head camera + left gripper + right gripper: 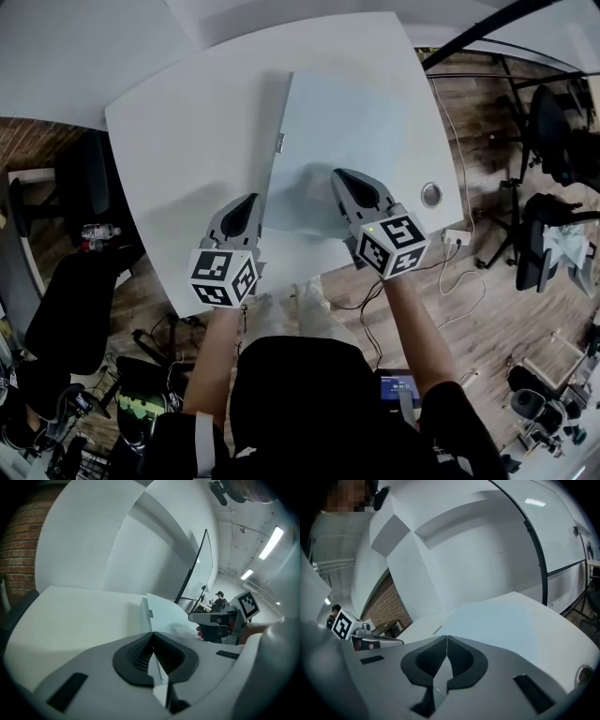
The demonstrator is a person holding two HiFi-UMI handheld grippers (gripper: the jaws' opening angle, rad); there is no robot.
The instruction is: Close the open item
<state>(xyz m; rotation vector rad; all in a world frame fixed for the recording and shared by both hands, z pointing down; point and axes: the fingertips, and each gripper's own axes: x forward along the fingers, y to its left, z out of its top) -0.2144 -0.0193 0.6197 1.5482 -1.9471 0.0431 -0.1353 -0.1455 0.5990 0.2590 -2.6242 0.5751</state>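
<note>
**Person (pixel 295 394) leaning in, both grippers shut at the near end of a flat pale blue case (pixel 337 122)**

Dark-clad shoulders are filling the bottom of the head view, and two bare forearms (pixel 417 328) are reaching up the frame from them, the elbows spread slightly outward.

The pale blue case is lying flat with its lid down in the middle of the frame, on the white table (pixel 187 141). Its long axis is running up and down the frame, away from the person. A small tab (pixel 278 142) on its left edge is facing the left of the frame.

The right gripper (pixel 339 174) is hanging over the lower middle of the case. The left gripper (pixel 249 200) is sitting just beside the case's lower left corner, over bare table.

The head view is not showing either pair of jaws clearly. The left gripper view is showing its jaws meeting at the tips, with only pale surface behind the slit below them. It is also showing the other gripper's marker cube (pixel 248 603) at the right of the frame. The right gripper view is likewise showing its pads pressed together with nothing between them, and the case spreading out ahead. Only the two gripper views are showing a brick wall (pixel 18 550).

A round cable port (pixel 430 194) is sitting in the table to the right of the case.
</note>
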